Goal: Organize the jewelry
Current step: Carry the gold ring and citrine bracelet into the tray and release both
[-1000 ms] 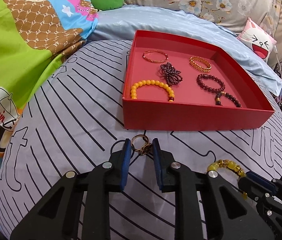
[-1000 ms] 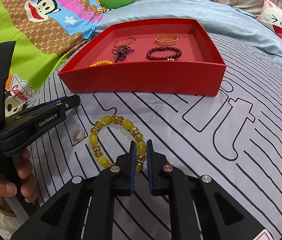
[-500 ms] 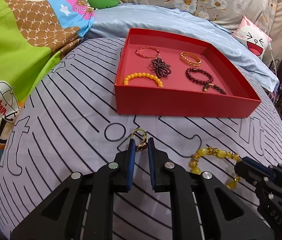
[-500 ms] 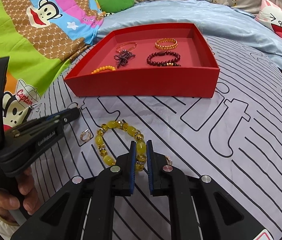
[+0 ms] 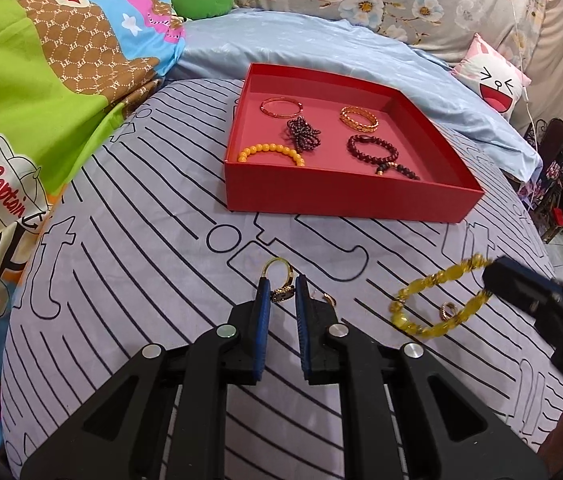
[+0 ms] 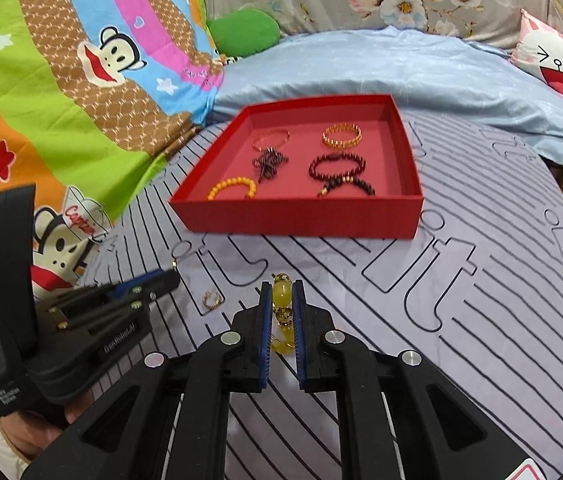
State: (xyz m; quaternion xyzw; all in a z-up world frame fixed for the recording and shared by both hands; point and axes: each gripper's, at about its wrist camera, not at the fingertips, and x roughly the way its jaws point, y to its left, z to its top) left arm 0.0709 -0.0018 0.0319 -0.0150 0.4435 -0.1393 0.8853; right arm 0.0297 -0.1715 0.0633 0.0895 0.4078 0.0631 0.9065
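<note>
A red tray (image 5: 345,204) (image 6: 301,216) on the bed holds several bracelets. My left gripper (image 5: 280,288) is shut on a gold ring with a dark charm (image 5: 279,280) and holds it above the striped sheet. My right gripper (image 6: 281,300) is shut on a yellow bead bracelet (image 6: 281,294), which hangs lifted off the sheet in the left wrist view (image 5: 437,300). A small gold ring (image 6: 211,300) lies on the sheet between the grippers, also seen through the bracelet (image 5: 448,311).
A striped lilac sheet (image 6: 461,300) covers the bed. A cartoon quilt (image 5: 41,92) lies at the left, a blue blanket (image 6: 401,72) behind the tray, a pink face pillow (image 6: 553,60) at the far right. Another small gold piece (image 5: 329,299) lies by the left gripper's right finger.
Both grippers have risen and pulled back from the tray. The left one closed on the ring and lifted it. The right one lifted the yellow bracelet off the sheet.
</note>
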